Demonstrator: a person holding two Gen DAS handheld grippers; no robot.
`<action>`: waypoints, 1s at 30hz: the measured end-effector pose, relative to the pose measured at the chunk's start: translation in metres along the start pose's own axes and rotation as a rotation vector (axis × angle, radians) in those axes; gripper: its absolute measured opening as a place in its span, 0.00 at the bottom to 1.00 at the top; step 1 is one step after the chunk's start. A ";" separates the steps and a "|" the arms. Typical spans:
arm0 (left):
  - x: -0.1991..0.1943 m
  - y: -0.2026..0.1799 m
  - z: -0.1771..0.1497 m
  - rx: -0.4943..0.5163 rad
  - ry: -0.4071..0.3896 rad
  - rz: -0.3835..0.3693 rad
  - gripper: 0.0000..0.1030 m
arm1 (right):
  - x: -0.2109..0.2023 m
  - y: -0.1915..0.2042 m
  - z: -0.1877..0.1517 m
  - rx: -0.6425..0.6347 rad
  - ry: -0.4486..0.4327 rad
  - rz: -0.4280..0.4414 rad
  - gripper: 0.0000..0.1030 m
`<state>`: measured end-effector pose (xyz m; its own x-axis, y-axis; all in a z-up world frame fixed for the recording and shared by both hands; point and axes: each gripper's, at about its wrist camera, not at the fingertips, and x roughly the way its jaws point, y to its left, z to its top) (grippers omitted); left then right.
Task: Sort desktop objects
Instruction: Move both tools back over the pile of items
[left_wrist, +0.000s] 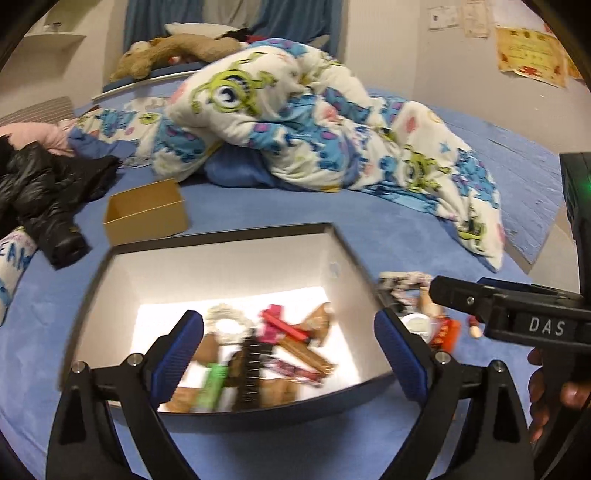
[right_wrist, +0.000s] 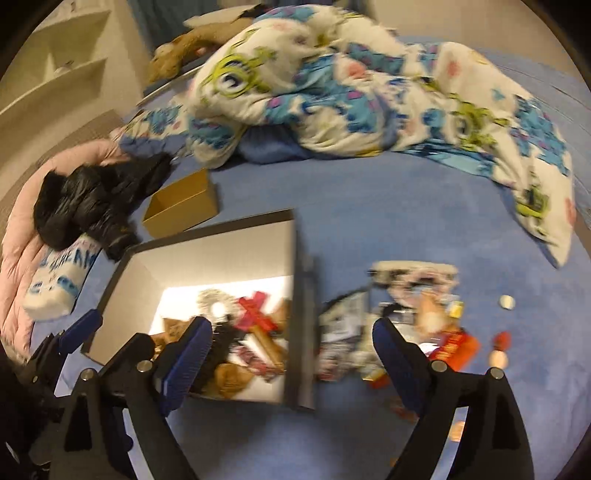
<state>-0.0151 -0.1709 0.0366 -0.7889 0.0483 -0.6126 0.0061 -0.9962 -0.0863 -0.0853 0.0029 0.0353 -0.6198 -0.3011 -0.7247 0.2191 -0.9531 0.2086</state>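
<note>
A black-rimmed box with white inner walls (left_wrist: 229, 266) sits on the blue bed and holds several small items: a pink piece (left_wrist: 280, 325), a green stick (left_wrist: 212, 384), a black comb (left_wrist: 251, 373), brown pieces. My left gripper (left_wrist: 288, 354) is open and empty, above the box's near side. My right gripper (right_wrist: 291, 354) is open and empty, over the box's right wall (right_wrist: 301, 314). Its body shows in the left wrist view (left_wrist: 517, 317). A loose pile (right_wrist: 417, 314) of small objects lies right of the box, with an orange-red packet (right_wrist: 454, 349).
A small open tan cardboard box (left_wrist: 146, 212) stands behind the big box. A black jacket (left_wrist: 44, 195) lies at the left. A crumpled cartoon-print quilt (left_wrist: 314, 118) covers the back of the bed. A small round white thing (right_wrist: 506, 301) and a red-and-tan bead piece (right_wrist: 499, 349) lie far right.
</note>
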 end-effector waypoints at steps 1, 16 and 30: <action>0.001 -0.007 0.000 0.005 0.003 -0.010 0.92 | -0.004 -0.011 -0.001 0.012 -0.003 -0.020 0.88; 0.029 -0.147 -0.006 0.153 0.064 -0.163 0.92 | -0.039 -0.169 -0.031 0.205 -0.002 -0.184 0.88; 0.051 -0.177 -0.022 0.163 0.113 -0.204 0.92 | -0.030 -0.219 -0.051 0.238 0.007 -0.208 0.88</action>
<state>-0.0429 0.0092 0.0036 -0.6899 0.2472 -0.6804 -0.2519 -0.9631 -0.0945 -0.0766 0.2218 -0.0220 -0.6273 -0.0992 -0.7724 -0.0949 -0.9747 0.2022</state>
